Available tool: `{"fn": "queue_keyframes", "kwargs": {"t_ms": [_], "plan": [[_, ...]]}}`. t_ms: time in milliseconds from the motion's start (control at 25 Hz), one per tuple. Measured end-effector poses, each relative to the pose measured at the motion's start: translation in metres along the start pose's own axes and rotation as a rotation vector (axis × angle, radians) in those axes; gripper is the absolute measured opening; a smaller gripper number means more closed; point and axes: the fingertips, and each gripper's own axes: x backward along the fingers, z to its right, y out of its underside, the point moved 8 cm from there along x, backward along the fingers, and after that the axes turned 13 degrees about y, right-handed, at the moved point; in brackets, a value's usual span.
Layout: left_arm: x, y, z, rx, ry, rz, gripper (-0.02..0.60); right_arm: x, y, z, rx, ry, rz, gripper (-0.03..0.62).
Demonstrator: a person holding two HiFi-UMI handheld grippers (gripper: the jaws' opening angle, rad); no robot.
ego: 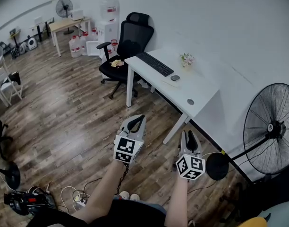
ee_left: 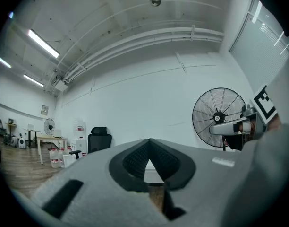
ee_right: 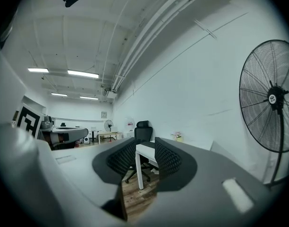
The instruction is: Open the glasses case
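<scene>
I cannot pick out a glasses case for certain. A small dark oval object [ego: 175, 78] lies on the white desk [ego: 201, 91], too small to identify. Both grippers are held level above the wooden floor, short of the desk's near corner. The left gripper [ego: 137, 119] has its black ribbed pads meeting at the tips [ee_left: 149, 141], shut on nothing. To its right, the right gripper [ego: 188, 135] holds its jaws apart [ee_right: 145, 148], and only the desk leg and floor show through the gap. Each gripper appears at the edge of the other's view.
A black keyboard [ego: 155, 64] and a small flower pot [ego: 187, 59] sit on the desk. A black office chair [ego: 125, 48] stands behind it. A large standing fan [ego: 271, 129] is at the right, with its round base [ego: 216, 166] close to the right gripper. Cables lie on the floor at lower left.
</scene>
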Motion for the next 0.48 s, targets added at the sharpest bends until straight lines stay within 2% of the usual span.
{"fn": "queue_keyframes", "kwargs": {"t_ms": [200,480], "plan": [[0.004,0.002,-0.007,0.003,-0.012,-0.003,0.008,-0.004,0.001,-0.004,-0.007,-0.003,-0.007,0.172],[0.009,0.007,-0.016,0.017,-0.008,-0.003,0.008,-0.008,0.009,-0.014,-0.004,-0.002,-0.025,0.183]]}}
